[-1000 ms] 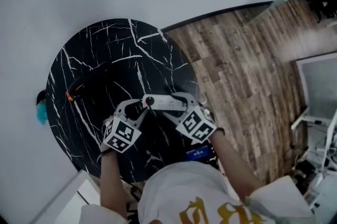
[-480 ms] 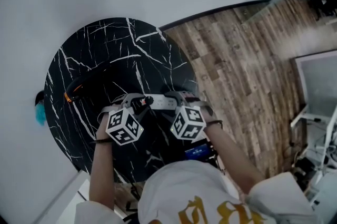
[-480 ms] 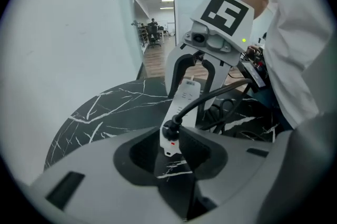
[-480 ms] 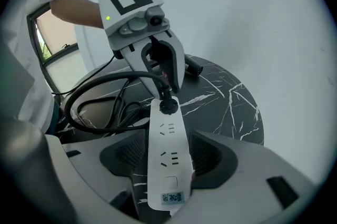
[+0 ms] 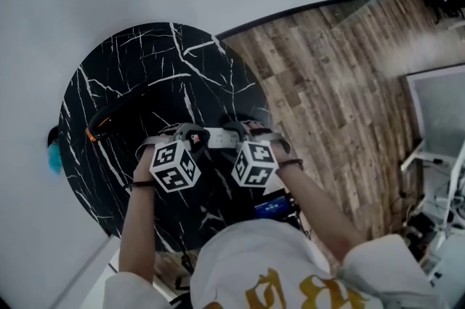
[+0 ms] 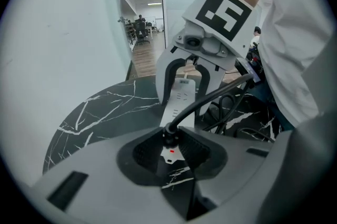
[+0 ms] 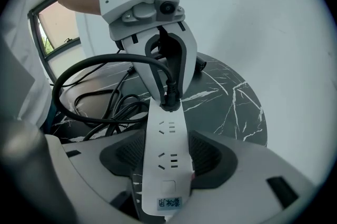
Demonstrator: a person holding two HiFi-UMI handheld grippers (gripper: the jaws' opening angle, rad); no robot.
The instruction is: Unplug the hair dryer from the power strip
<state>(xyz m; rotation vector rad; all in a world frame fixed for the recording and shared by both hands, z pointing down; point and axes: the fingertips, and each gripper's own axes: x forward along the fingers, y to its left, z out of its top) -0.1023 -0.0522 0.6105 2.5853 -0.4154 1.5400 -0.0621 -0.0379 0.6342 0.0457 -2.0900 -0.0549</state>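
Over the last second both hands have rolled their wrists and sunk toward the round black marble desk. The marker cubes, which sat lower and splayed outward, now stand over the white power strip and cover more of it in the head view. The left tool is at a middling width with its pads pressed on the black plug at one end of the strip. Its width has held steady while the wrist turned. The right tool clamps the strip's body across its width near the other end, just above the label, and pins it flat to the desk. The plug is still seated in its socket, and a small red light shows on the strip just beside it. The black cord arcs up from the plug and loops off toward the person. The hair dryer lies well apart, near the desk's left rim, dark with an orange mark. The change looks like both grips squaring up for the pull, one bracing and one extracting. What remains is probably a straight lift of the plug away from the strip. If the right grip slips, the strip would likely rise with it.
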